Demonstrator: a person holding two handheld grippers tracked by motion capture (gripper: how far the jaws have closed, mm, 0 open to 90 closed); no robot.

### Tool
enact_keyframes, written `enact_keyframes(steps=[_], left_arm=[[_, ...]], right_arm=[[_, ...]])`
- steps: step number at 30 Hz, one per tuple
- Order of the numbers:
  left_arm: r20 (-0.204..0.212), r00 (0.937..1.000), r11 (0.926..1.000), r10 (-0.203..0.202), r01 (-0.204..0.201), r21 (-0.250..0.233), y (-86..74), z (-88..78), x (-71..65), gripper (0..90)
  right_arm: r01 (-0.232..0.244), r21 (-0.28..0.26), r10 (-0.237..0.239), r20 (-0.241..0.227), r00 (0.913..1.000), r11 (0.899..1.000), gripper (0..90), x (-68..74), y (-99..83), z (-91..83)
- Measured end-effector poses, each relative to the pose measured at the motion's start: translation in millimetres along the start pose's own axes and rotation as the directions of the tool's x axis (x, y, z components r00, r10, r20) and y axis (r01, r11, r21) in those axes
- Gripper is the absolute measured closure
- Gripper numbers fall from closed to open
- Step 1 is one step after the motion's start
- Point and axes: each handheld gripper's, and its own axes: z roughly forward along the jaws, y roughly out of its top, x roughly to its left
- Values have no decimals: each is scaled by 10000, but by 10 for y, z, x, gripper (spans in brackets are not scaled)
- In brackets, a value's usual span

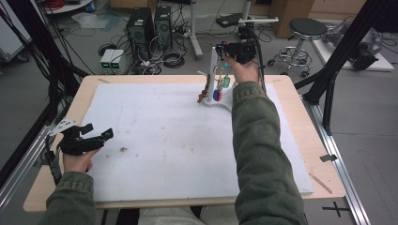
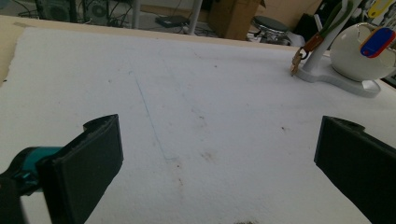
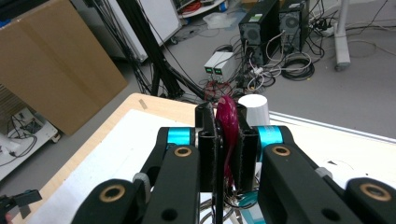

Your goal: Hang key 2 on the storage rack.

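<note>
1. In the high view, a white stand is seen in the upper middle of the frame, at the far edge of the white mat, with tags hung from it: a green tag, a blue-and-red tag and a brown strap with keys.
2. The right gripper is held at the top of that stand, above the hanging tags; the right sleeve runs up the right half of the frame to it.
3. In the right gripper view, the jaws are seen closed tight on a dark red tag at the middle of the frame; the tag's long axis runs up and down between the jaws, and its upper end sticks out above them.
4. The white post top lies just beyond the jaws in that view, so the tag is judged to be at or just beside its peg; whether its ring is on the peg cannot be told.
5. The left gripper is held low at the lower left of the high view, well apart from the stand; its jaws are spread wide with nothing between them, as the left gripper view confirms.
6. The right gripper is therefore by far the nearer to the stand.
7. The lower end of the red tag and its ring are hidden behind the gripper body.
</note>
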Motion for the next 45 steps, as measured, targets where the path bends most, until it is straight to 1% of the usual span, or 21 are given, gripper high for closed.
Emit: enact_keyframes(steps=[6,9,10,13,18,23,30,36,39,41,42,43,44,45], left_arm=[[-53,10000,10000,10,-10,-5,2,0,15,17],[-38,10000,10000,15,-15,16,1,1,16,17],[-29,10000,10000,8,-8,7,1,3,13,17],[14,10000,10000,8,-8,18,0,5,11,17],[-6,10000,10000,6,-6,14,1,0,16,17],[-10,10000,10000,11,-11,-5,1,1,17,17],[-32,10000,10000,-36,36,-22,1,-1,22,17],[-23,10000,10000,-15,15,-13,1,0,25,17],[-23,10000,10000,-29,29,-24,2,0,28,17],[-14,10000,10000,-33,33,-50,1,0,30,17],[-31,10000,10000,-34,34,-30,3,-3,30,17],[-38,10000,10000,-34,34,-34,3,-4,29,17],[-53,10000,10000,-48,47,-54,2,-2,29,17],[-28,10000,10000,-31,31,-44,2,-1,30,17]], right_arm=[[-54,110,53,127,9999,9999,835,-43,-30,139],[-103,144,104,-38,9999,9998,835,-36,-46,206],[-29,176,29,-19,10000,9998,835,-29,-49,227],[-47,166,47,-10,10000,9999,835,-19,-58,274],[-84,225,84,4,10000,9997,835,-31,-70,329],[-14,379,12,41,10000,9993,835,-39,-91,405],[-85,583,77,131,9999,9983,835,-53,-127,513],[-164,737,149,207,9997,9971,835,-66,-147,580],[-108,785,87,280,9996,9969,834,-68,-152,598],[-174,897,146,313,9994,9958,827,-75,-155,605],[-180,959,153,289,9995,9952,794,-84,-157,606],[-270,936,264,75,9996,9952,682,-83,-153,595],[-230,925,245,-155,9996,9954,624,-85,-149,587],[-161,929,199,-396,9990,9955,598,-72,-143,575]])
